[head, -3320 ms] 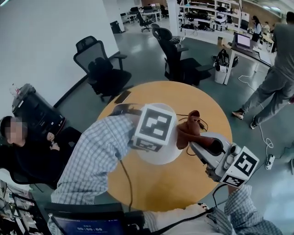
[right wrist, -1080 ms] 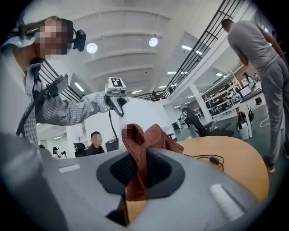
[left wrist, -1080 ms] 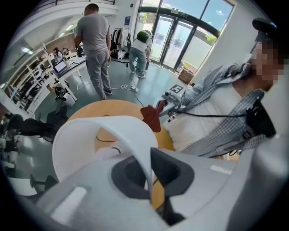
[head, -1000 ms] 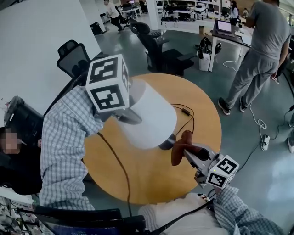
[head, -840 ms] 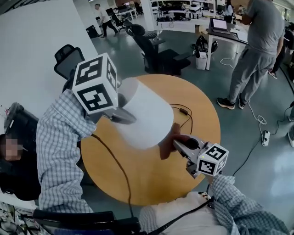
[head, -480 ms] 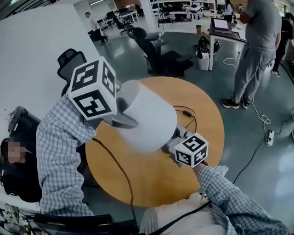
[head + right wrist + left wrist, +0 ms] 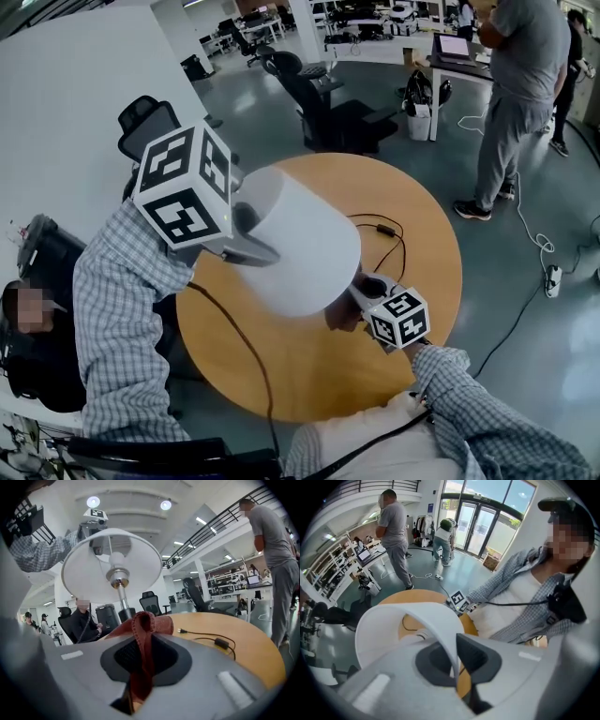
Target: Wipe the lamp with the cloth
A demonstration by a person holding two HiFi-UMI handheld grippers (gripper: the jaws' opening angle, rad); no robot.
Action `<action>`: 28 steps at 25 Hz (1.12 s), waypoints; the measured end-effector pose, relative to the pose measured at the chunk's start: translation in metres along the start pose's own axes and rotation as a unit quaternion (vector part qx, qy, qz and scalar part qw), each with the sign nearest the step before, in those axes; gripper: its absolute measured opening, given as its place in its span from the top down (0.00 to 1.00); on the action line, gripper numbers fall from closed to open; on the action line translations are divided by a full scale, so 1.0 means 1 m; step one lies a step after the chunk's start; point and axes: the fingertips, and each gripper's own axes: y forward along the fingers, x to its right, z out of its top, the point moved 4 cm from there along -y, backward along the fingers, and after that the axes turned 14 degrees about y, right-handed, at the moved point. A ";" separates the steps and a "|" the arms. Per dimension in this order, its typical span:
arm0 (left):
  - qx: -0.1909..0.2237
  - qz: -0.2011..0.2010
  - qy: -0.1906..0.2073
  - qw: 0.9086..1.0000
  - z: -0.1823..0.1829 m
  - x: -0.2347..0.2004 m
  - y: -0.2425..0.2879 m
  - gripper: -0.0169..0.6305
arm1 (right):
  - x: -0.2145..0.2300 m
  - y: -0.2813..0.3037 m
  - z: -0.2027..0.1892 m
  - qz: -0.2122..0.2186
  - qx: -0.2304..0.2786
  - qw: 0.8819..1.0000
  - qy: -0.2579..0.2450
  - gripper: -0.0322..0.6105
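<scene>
A white lampshade [image 7: 305,244] tilts over the round wooden table [image 7: 422,244]. My left gripper [image 7: 246,234] is shut on its rim; in the left gripper view the thin white rim [image 7: 440,630] runs between the pads of the left gripper [image 7: 453,660]. My right gripper [image 7: 352,302] sits low at the shade's near edge, shut on a red-brown cloth [image 7: 143,630]. In the right gripper view the right gripper [image 7: 143,653] looks up at the shade's underside [image 7: 84,569], the bulb and the metal pole [image 7: 123,597]. The head view hides most of the cloth.
A black power cable [image 7: 384,230] with an inline switch [image 7: 220,642] lies on the table's right side. Office chairs [image 7: 323,103] stand behind the table. One person stands at the back right [image 7: 516,94]; another sits at the left [image 7: 42,328].
My right gripper has carried the cloth left and down, from beside the shade to under its near edge. The left gripper has kept the tilted shade almost still.
</scene>
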 end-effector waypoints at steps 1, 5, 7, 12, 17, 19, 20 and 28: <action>0.003 0.001 0.001 1.000 0.000 0.001 -0.001 0.96 | 0.008 -0.002 -0.009 -0.012 -0.008 1.000 0.008 0.89; 0.000 0.000 -0.001 1.000 -0.005 0.000 0.002 0.96 | 0.036 -0.008 -0.030 -0.057 -0.042 0.997 0.016 0.89; -0.001 -0.001 -0.001 1.000 -0.005 -0.001 0.003 0.96 | 0.035 -0.008 -0.030 -0.054 -0.042 0.997 0.020 0.89; -0.006 0.000 0.004 1.000 -0.003 -0.005 0.008 0.96 | -0.020 0.000 0.006 0.032 0.017 0.999 0.006 0.89; -0.014 0.008 0.017 1.000 -0.001 -0.008 0.005 0.96 | -0.067 0.000 0.059 0.110 0.098 0.989 0.015 0.88; -0.005 0.008 0.022 1.000 0.002 -0.005 0.002 0.96 | -0.069 0.004 0.066 0.105 0.102 0.989 0.005 0.88; -0.001 0.008 0.025 1.000 0.003 -0.004 0.001 0.96 | -0.065 0.005 0.067 0.099 0.102 0.990 0.003 0.88; -0.006 0.019 0.026 0.999 -0.003 -0.001 -0.003 0.96 | 0.006 0.007 0.023 -0.001 0.013 1.000 0.019 0.89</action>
